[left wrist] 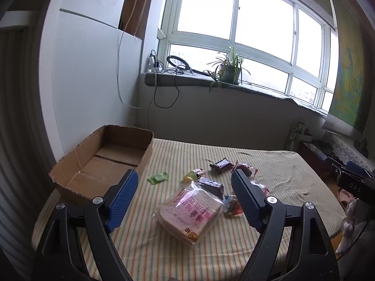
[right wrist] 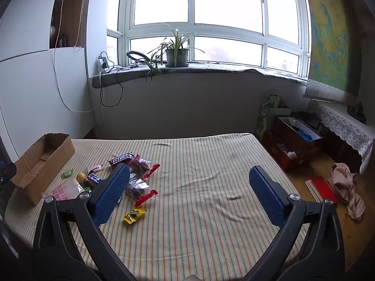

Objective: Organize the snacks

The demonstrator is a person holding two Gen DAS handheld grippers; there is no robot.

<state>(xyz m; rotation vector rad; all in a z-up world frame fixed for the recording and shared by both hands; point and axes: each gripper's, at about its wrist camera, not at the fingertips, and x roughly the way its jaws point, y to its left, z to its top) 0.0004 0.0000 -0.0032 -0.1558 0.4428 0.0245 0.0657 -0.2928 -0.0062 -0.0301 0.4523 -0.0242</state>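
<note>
Snacks lie scattered on the bed near its left edge, beside an empty cardboard box at the far left corner. Left gripper released, hovering over bagged bread. Right gripper released, holding nothing.

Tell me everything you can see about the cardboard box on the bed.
The cardboard box is a shallow, open-topped tray of plain brown corrugated card, with its upper edges roughly torn and ragged. It looks empty: only the bare bottom flaps show, meeting at a seam across the floor. It sits flat near the left edge of the striped bedcover, close to the white wall, with its long side running away from the camera. None of the snacks touch it; the nearest is the small green candy.
</note>
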